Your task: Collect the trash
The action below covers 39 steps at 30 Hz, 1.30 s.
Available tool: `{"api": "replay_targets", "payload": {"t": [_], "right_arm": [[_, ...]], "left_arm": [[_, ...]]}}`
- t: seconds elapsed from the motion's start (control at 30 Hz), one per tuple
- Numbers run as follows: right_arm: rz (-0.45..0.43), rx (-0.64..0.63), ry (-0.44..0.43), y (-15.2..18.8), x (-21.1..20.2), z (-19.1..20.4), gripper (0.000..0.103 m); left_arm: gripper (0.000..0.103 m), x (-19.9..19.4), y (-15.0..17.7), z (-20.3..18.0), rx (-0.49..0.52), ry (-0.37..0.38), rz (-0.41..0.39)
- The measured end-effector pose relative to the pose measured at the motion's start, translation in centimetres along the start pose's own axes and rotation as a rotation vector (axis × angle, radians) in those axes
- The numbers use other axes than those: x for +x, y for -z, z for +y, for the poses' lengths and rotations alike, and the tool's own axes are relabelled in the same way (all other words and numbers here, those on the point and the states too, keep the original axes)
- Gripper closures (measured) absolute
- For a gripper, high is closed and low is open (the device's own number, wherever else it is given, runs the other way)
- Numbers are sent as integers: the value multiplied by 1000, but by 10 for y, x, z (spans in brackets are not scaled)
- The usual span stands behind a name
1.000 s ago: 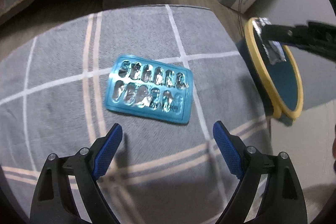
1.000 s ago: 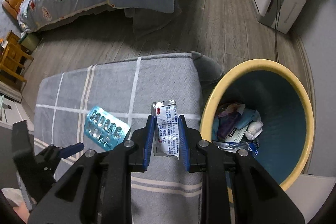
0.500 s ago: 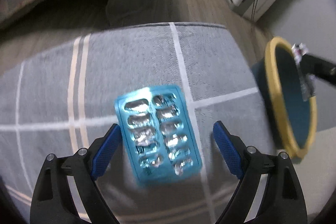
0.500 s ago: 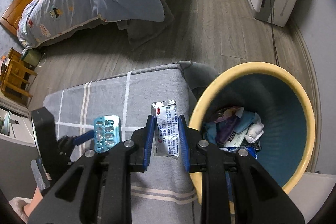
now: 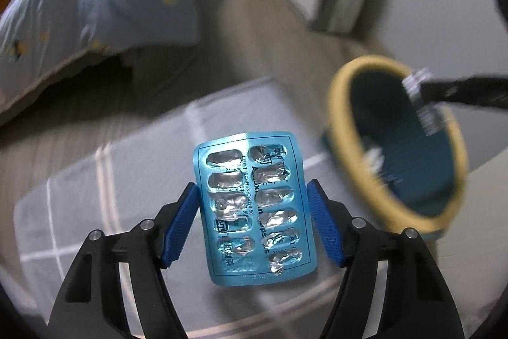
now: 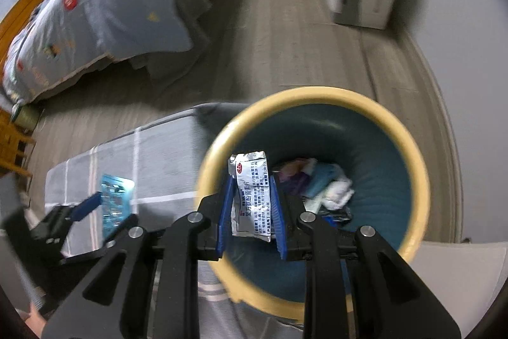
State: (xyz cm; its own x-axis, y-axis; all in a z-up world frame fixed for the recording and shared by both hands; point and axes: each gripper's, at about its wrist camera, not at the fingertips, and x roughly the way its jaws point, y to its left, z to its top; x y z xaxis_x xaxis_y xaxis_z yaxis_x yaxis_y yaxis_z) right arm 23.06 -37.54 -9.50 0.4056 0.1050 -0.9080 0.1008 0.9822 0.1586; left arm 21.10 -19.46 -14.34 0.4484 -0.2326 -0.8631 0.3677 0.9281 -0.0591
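Trash in both grippers, bin just ahead

Trash here means two medicine wrappers, and both are off the surface. The left gripper [image 5: 252, 224] has just been closing and now has the emptied blue blister pack [image 5: 254, 205] between its blue pads, which press on the pack's long edges; the pack stands lifted above the grey checked cushion [image 5: 133, 180]. The right gripper [image 6: 250, 212] is pinched narrowly on a silver medicine sachet [image 6: 250, 196] and hangs over the mouth of the yellow-rimmed waste bin [image 6: 409, 154], where earlier rubbish already lies at the bottom.

I judge the step in hand to be the carry to the bin, with the right side nearly done and the left one following. Next, the right gripper needs only to spread its jaws so the sachet drops inside the rim. The left must bring the blister pack across, past the cushion's edge and over the bin opening, before letting go; the pack is stiff and slick and held by its edges only, so a tilt could let it slip.

Both views are smeared by motion. The bin's near rim is hidden behind the right gripper's body, the contents at the bottom are a jumble I cannot name, and in the left view the bin's far side is cut across by the right gripper's dark arm. The print on the pack and sachet is too small to read reliably.
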Motion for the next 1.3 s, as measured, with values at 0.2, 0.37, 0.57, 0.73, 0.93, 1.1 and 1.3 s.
{"api": "replay_targets", "payload": {"t": [0.2,0.37,0.57,0.73,0.93,1.1,1.3], "right_arm": [[-23,100,57,0,-8,-53,80],[-13,183,70,4,-6,-90,80],[0,215,76,8,-1,-106,78],[4,196,74,9,-3,-103,47],[-24,183,39,17,-34,-96,29],[-111,166,71,36,-84,-84,10],[-127,174,90,73,-116,-78,6]], "left_arm": [[33,-6,-29,-62,131,98,-27],[33,6,-39,-106,223,129,-18],[31,20,-35,-131,313,115,-11],[22,9,-30,-128,307,115,-24],[9,-38,-23,-104,234,127,-73],[5,-78,-18,-87,206,127,-110],[5,-116,-6,-71,189,68,-154]]}}
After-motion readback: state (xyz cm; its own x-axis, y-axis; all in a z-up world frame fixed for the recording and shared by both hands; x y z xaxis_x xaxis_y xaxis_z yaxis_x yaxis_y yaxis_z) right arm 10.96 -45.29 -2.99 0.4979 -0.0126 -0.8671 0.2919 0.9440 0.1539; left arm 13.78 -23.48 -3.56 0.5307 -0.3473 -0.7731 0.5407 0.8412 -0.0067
